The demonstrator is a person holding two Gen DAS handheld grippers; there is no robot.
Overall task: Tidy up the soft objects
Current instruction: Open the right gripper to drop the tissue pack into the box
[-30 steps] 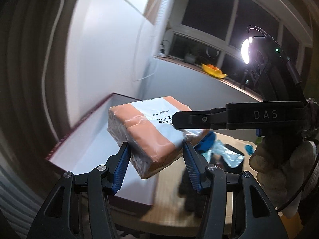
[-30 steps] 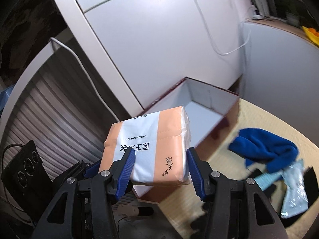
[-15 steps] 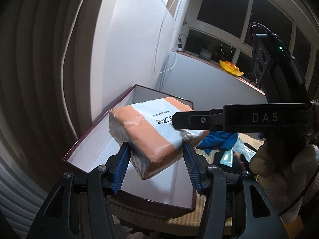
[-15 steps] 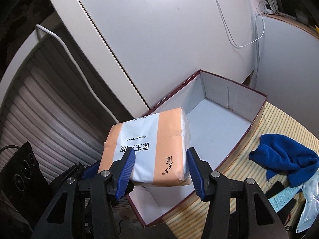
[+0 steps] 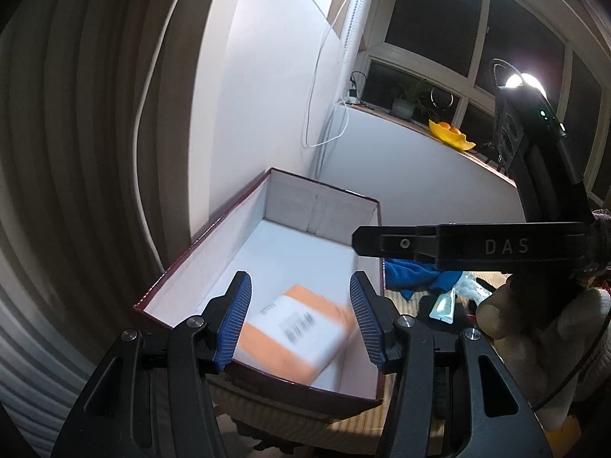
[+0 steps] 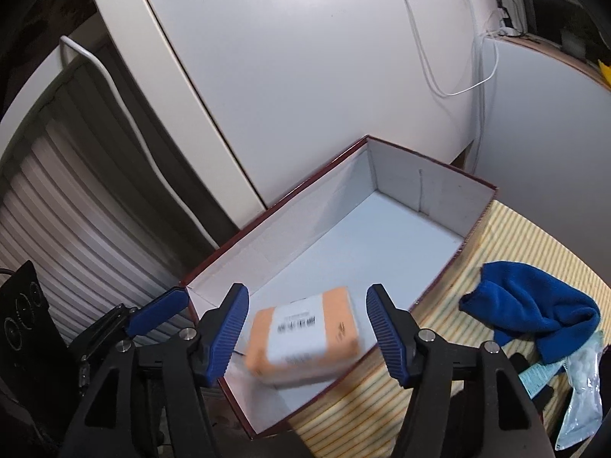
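An orange and white tissue pack is blurred with motion inside the near end of the open dark red box with a white inside. It also shows in the right wrist view, over the box's near end. My left gripper is open above the pack, touching nothing. My right gripper is open too, its jaws wide on either side of the pack but apart from it. The right gripper's black arm crosses the left wrist view.
A blue cloth lies on the striped mat right of the box, with plastic packets and dark items beside it. A white wall with cables stands behind the box. A yellow bowl sits on the window sill.
Both grippers held the tissue pack above the box. Both have now opened and the pack has dropped into the box's near end.
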